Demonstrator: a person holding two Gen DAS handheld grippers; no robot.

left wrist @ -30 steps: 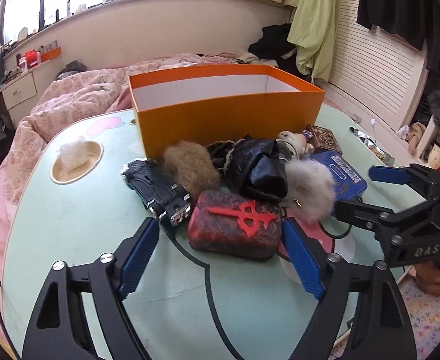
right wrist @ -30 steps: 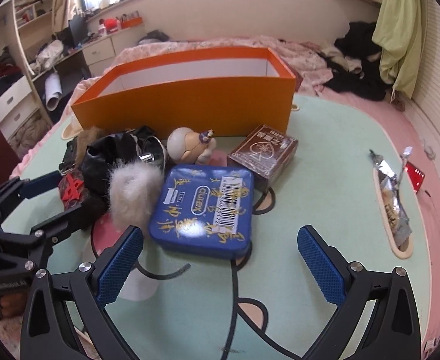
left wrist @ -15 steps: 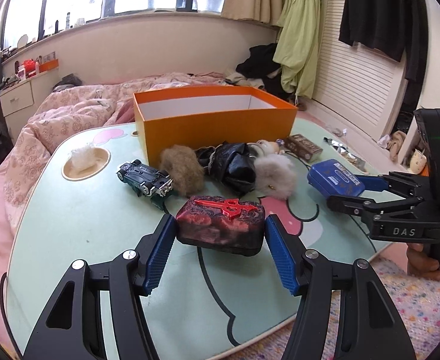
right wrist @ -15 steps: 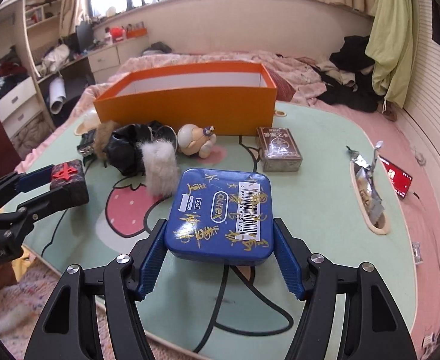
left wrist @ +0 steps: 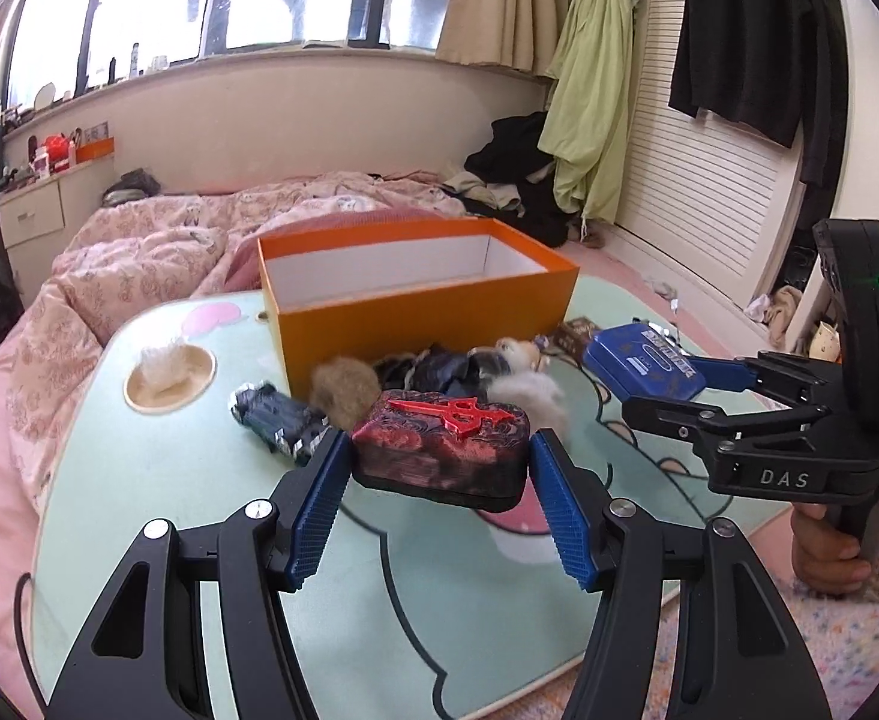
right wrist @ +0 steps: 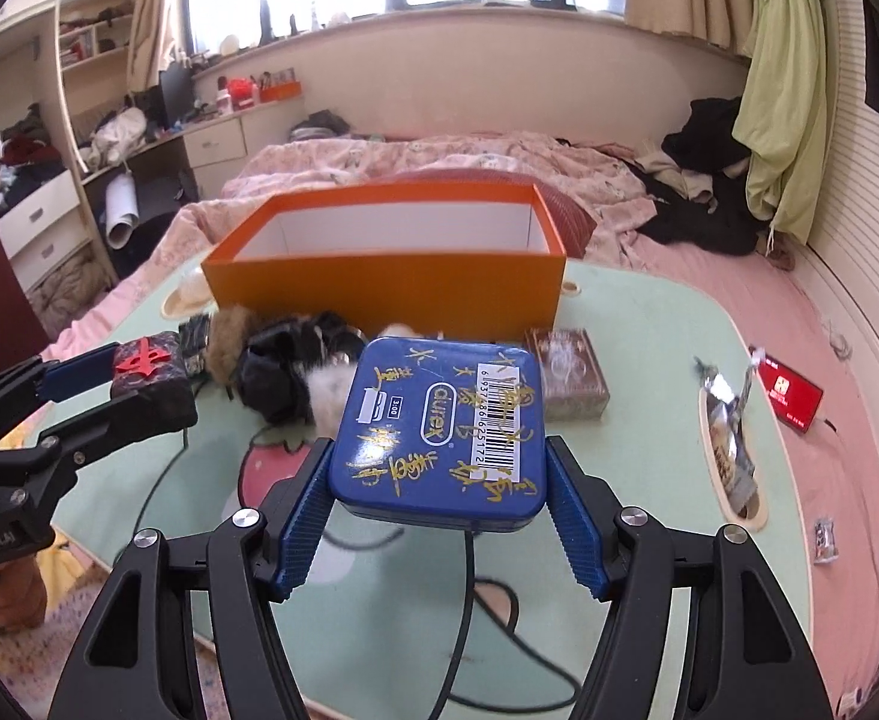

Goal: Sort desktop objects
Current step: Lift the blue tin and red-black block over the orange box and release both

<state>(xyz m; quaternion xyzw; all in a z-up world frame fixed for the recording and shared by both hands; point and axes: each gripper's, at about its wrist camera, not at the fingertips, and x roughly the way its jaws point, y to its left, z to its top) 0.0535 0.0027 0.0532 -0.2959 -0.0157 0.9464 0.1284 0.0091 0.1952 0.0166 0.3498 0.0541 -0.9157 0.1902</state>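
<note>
Blue pads of the left gripper [left wrist: 439, 498] clamp the red-black box [left wrist: 442, 453] by its short sides, clear of the table [left wrist: 157, 480] near its front edge. The right gripper [right wrist: 439, 492] grips the blue tin [right wrist: 439, 429] the same way, also lifted, toward the table's right side. Both holds look flat and centred, so the step to do well is the carry: keep each load level and high enough to pass over the heap of fur balls [left wrist: 343, 390], toy car [left wrist: 277, 423] and black pouch [right wrist: 271, 375] in the table's middle. Beyond these stands the orange bin [left wrist: 421, 300] at the far edge, open and seemingly empty. Clear its front wall before lowering, and bring the hands in one at a time, so they do not collide.
</note>
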